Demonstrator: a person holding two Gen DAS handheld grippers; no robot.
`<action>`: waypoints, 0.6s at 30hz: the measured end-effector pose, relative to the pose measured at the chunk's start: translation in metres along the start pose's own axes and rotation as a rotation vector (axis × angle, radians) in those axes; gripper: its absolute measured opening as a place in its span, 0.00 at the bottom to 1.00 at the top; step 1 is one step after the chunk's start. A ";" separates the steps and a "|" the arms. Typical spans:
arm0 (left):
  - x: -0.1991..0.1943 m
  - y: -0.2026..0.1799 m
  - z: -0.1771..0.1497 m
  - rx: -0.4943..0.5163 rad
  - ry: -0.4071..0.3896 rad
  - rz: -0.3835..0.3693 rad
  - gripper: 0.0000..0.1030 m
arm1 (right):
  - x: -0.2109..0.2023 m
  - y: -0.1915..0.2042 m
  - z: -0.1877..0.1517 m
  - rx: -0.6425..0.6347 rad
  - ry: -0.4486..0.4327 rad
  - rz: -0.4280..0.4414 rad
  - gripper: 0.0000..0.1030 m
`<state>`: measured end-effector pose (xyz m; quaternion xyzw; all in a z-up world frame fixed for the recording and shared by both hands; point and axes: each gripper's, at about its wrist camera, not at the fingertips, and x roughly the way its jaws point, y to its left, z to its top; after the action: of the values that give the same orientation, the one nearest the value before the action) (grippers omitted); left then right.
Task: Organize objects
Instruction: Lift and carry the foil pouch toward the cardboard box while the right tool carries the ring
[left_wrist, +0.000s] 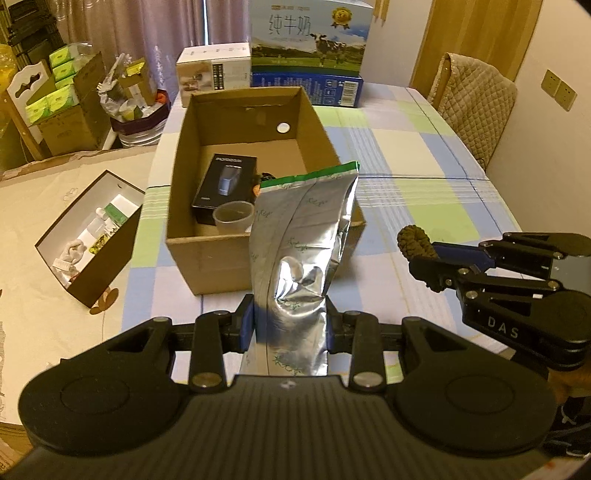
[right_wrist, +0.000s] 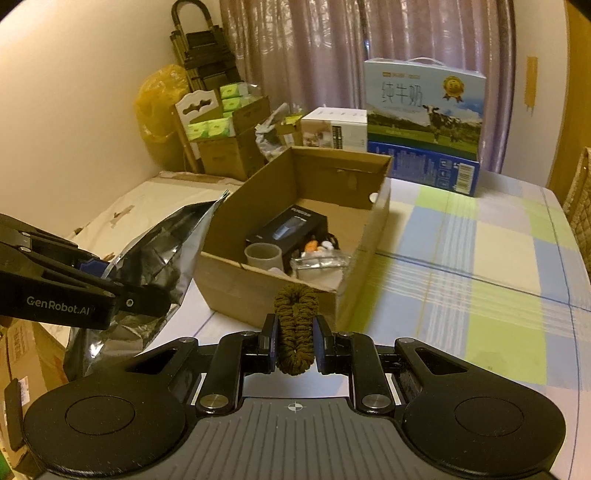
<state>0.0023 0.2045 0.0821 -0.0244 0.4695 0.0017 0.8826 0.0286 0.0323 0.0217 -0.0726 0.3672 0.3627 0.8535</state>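
My left gripper (left_wrist: 290, 321) is shut on a silver foil pouch (left_wrist: 303, 236) with a green top edge, held upright just in front of an open cardboard box (left_wrist: 207, 254). The pouch also shows in the right wrist view (right_wrist: 155, 254). My right gripper (right_wrist: 294, 338) is shut on a dark olive hair scrunchie (right_wrist: 295, 325), near the box's front corner (right_wrist: 258, 291). In the left wrist view the right gripper (left_wrist: 424, 258) holds the scrunchie (left_wrist: 413, 240) to the right of the pouch. In the box lie a black product box (left_wrist: 225, 184), a clear plastic cup (left_wrist: 232, 218) and small packets (right_wrist: 317, 258).
The checked tablecloth (left_wrist: 424, 166) covers the table. A milk carton case (left_wrist: 310, 40) and a white box (left_wrist: 212, 72) stand behind the cardboard box. A dark open box of small items (left_wrist: 92, 236) sits at left. A padded chair (left_wrist: 476, 107) stands at right.
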 end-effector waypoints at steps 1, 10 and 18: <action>0.000 0.002 0.000 -0.002 -0.001 0.001 0.29 | 0.002 0.002 0.001 -0.003 0.001 0.003 0.16; 0.003 0.018 0.004 -0.020 0.000 0.012 0.29 | 0.017 0.011 0.016 -0.025 -0.001 0.014 0.16; 0.009 0.021 0.014 -0.013 0.000 0.010 0.29 | 0.027 0.007 0.029 -0.024 -0.007 0.009 0.16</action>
<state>0.0183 0.2259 0.0817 -0.0276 0.4697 0.0091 0.8824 0.0526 0.0640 0.0251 -0.0798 0.3601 0.3711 0.8522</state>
